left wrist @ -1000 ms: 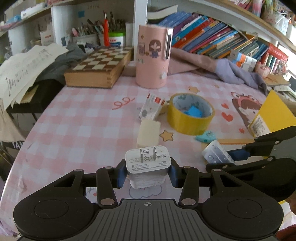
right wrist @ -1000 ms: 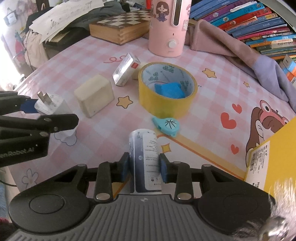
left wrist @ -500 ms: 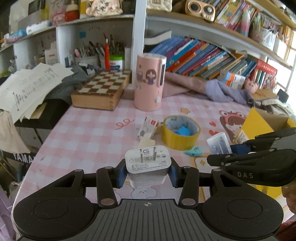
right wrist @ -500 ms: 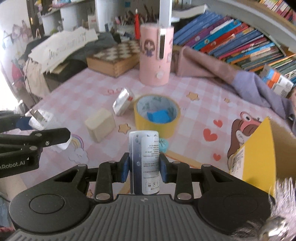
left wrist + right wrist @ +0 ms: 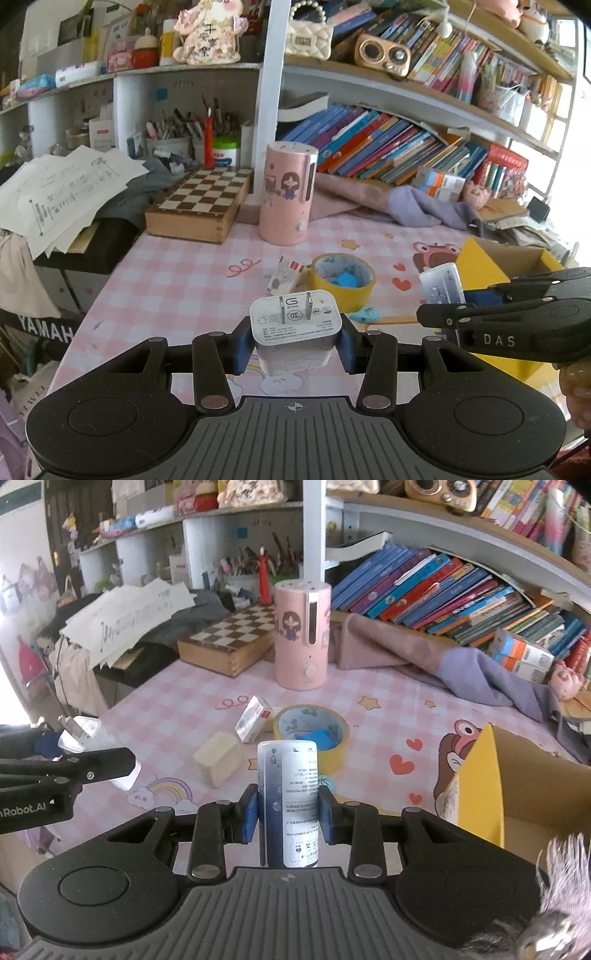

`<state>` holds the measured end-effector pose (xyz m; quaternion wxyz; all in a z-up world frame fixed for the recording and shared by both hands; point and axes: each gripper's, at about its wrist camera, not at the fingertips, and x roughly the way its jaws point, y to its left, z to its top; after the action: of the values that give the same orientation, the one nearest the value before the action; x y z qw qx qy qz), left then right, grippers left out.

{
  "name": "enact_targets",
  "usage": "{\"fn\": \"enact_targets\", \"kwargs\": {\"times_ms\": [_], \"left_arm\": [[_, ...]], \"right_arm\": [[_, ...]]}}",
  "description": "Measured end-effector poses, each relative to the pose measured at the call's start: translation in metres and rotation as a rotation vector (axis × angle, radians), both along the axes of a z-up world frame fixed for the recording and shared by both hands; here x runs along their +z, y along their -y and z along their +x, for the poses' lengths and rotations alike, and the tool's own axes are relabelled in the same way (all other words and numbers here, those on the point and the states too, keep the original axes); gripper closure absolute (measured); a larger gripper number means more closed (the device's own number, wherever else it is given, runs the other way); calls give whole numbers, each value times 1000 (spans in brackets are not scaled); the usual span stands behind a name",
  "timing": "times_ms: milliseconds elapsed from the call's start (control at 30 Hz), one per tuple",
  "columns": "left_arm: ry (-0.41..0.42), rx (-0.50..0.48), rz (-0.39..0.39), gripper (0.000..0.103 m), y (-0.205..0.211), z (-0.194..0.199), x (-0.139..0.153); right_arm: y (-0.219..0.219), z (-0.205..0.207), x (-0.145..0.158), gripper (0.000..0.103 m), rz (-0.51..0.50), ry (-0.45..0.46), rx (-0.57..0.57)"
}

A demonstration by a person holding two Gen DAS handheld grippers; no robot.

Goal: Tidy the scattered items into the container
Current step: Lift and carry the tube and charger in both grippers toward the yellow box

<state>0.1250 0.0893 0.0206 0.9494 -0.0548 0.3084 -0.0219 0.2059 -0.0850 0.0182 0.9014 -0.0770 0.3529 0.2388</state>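
- The white plug adapter point(image 5: 295, 325) sat pinched between the blue pads of the left gripper point(image 5: 294, 345), prongs facing the camera, held up above the pink checked tablecloth point(image 5: 177, 280).
- The dark blue packet with a white label point(image 5: 290, 805) stood upright, clamped between the pads of the right gripper point(image 5: 289, 814), also lifted off the table.
- The container, a yellow cardboard box point(image 5: 517, 775), stood open at the right edge of the table, just beside the right gripper; neither held item was over its opening.
- Left on the cloth were a yellow tape roll point(image 5: 314, 731) with a blue piece point(image 5: 317, 736) lying inside its ring, a small white carton with red print point(image 5: 253, 720) touching the roll's left side, and a cream block point(image 5: 218, 758) near the front left of the roll.
- A small teal item point(image 5: 365, 314) lay just in front of the roll.
- Further back stood a pink cylinder with a cartoon girl point(image 5: 301, 635), with a wooden chessboard box point(image 5: 225, 638) to its left and a pink-and-purple cloth point(image 5: 461, 664) to its right.
- Leaning books point(image 5: 443, 590) filled the shelf behind.
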Motion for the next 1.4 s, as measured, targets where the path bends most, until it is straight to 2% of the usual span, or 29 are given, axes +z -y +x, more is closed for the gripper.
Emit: {"fn": "enact_targets", "kwargs": {"times_ms": [767,1100,1400], "left_arm": [[3,-70,-33,59,12,-108,0],[-2,-174,-43,59,33,-131,-1],[7,-290,-47,59,62,-138,-1]], "right_arm": [[12,-129,1,72,33,-7,-52],[38,-180,-4,72,32,-32,-147],[71,-207,-3,72,32,-32,-257]]}}
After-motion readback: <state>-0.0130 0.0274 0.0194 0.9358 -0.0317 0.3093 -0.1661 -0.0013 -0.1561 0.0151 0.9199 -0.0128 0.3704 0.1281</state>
